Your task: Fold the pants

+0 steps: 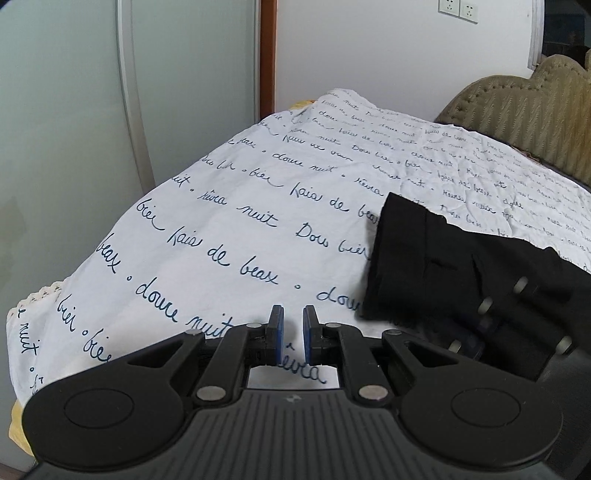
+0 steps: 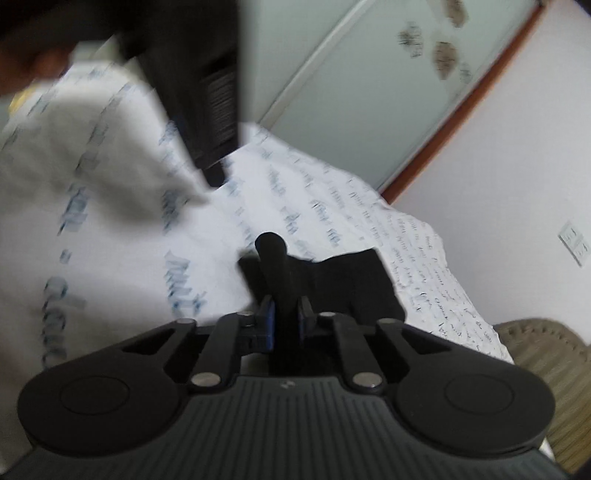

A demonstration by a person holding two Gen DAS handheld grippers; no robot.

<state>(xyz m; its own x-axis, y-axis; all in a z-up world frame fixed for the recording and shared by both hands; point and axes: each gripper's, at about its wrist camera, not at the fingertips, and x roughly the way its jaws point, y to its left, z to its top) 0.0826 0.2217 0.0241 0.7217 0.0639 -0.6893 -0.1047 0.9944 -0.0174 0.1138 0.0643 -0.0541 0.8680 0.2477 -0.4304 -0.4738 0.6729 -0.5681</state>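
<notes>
Black fabric pants (image 2: 347, 284) sit clamped between the right gripper (image 2: 285, 314) fingers for folding, while the left gripper (image 1: 293, 325) fingers rest together, empty.

You were working in a home bedroom: a bed (image 1: 229, 206) covered by a white sheet printed with blue French handwriting, a tufted beige headboard (image 1: 517, 110), frosted sliding wardrobe doors (image 1: 74, 110), and wall sockets (image 1: 458, 9).
</notes>
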